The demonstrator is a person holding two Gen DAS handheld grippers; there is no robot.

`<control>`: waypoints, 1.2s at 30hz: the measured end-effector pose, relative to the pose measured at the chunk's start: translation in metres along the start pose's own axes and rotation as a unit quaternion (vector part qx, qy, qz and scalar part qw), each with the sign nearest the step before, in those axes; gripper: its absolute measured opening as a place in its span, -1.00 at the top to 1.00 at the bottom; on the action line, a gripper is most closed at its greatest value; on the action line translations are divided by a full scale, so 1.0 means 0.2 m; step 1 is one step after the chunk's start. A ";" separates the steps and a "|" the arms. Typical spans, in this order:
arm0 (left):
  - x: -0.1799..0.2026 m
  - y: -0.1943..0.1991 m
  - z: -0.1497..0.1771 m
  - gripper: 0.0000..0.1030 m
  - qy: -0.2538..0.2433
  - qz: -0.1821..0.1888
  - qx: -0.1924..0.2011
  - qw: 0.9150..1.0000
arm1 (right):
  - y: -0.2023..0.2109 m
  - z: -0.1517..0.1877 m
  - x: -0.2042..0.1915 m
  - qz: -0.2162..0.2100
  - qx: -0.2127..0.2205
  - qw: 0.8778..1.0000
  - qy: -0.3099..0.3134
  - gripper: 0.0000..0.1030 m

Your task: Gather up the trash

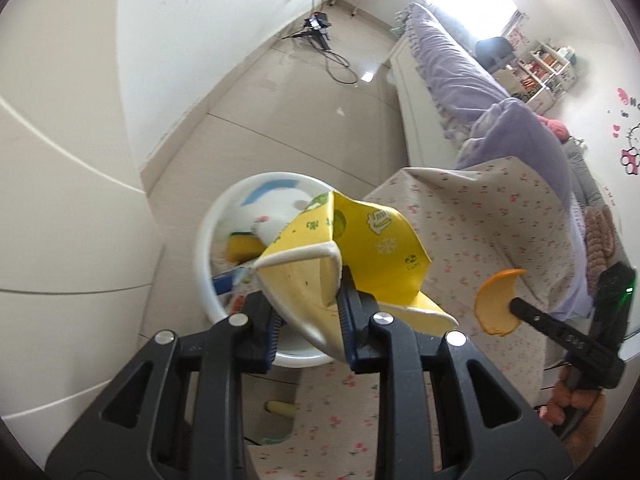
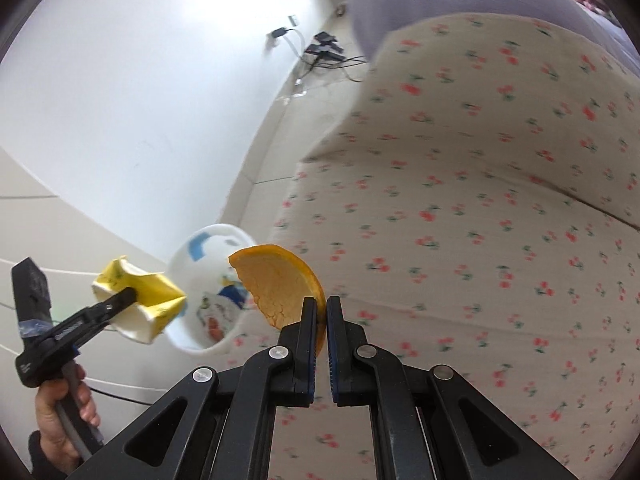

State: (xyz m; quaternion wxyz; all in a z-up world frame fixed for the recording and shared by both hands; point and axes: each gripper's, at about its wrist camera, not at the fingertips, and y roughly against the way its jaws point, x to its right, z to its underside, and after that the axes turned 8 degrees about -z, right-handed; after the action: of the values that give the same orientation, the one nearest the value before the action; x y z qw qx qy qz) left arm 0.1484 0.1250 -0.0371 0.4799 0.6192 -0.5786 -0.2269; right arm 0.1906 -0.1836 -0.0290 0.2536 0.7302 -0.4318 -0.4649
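My left gripper (image 1: pixel 306 300) is shut on a crumpled yellow carton (image 1: pixel 352 248), held just above and in front of a white trash bin (image 1: pixel 208 280) with cartoon prints. The bin holds some wrappers. My right gripper (image 2: pixel 321 306) is shut on a piece of orange peel (image 2: pixel 276 284). In the left wrist view the orange peel (image 1: pixel 496 304) and right gripper (image 1: pixel 516 305) hang to the right of the carton. In the right wrist view the carton (image 2: pixel 140 292) and left gripper (image 2: pixel 130 294) sit left of the white bin (image 2: pixel 208 308).
A table covered with a cherry-print cloth (image 2: pixel 480 220) fills the right side. A bed with purple bedding (image 1: pixel 448 56) runs along the back right. Cables and a charger (image 1: pixel 320 28) lie on the tiled floor by the white wall. A hand (image 2: pixel 60 416) grips the left tool.
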 end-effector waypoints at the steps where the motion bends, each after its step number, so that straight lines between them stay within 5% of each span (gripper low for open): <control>1: -0.01 -0.01 0.00 0.46 -0.002 -0.007 0.001 1.000 | -0.01 0.00 -0.03 -0.002 -0.001 1.000 0.003 0.90; 5: -0.02 -0.02 -0.01 0.37 -0.005 -0.028 0.017 0.999 | -0.08 -0.01 -0.13 -0.012 -0.004 1.000 0.012 0.89; 7: -0.02 -0.01 -0.03 0.02 -0.015 -0.052 0.027 0.998 | -0.10 -0.01 -0.17 -0.016 -0.006 1.000 0.016 0.89; 9: -0.01 0.00 -0.03 -0.72 -0.019 -0.070 0.032 0.997 | -0.12 -0.01 -0.21 -0.019 -0.007 1.000 0.019 0.89; 14: -0.04 0.05 -0.03 -0.99 -0.034 -0.094 0.035 0.994 | -0.18 -0.01 -0.29 -0.026 -0.010 0.999 0.025 0.89; 19: -0.09 0.07 0.01 -0.99 -0.030 -0.098 0.020 0.995 | -0.25 -0.01 -0.35 -0.032 -0.012 0.999 0.027 0.89; 23: -0.10 0.10 0.03 -0.99 -0.024 -0.100 0.021 0.994 | -0.29 -0.02 -0.37 -0.075 0.009 0.997 0.028 0.81; 25: -0.11 0.12 0.05 -0.99 -0.021 -0.100 0.023 0.994 | -0.30 -0.02 -0.37 -0.082 0.014 0.996 0.027 0.59; 26: -0.11 0.13 0.06 -0.99 -0.019 -0.101 0.024 0.994 | -0.30 -0.02 -0.36 -0.079 0.012 0.997 0.024 0.25; 27: -0.11 0.14 0.07 -0.99 -0.017 -0.103 0.024 0.994 | -0.29 -0.02 -0.36 -0.075 0.012 0.997 0.020 -0.36; 28: -0.10 0.14 0.09 -0.99 -0.017 -0.106 0.025 0.994 | -0.27 -0.01 -0.35 -0.068 0.022 0.997 0.015 -0.58; 36: 0.02 0.24 0.19 -0.99 -0.052 -0.112 0.037 0.992 | -0.02 0.05 -0.40 0.004 0.044 0.997 0.057 -0.77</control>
State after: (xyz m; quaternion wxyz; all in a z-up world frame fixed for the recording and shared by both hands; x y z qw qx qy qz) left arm 0.0936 0.1141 -0.0116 0.3977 0.6849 -0.5378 -0.2890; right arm 0.1671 -0.1120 0.0006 0.2472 0.7643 -0.4398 -0.4016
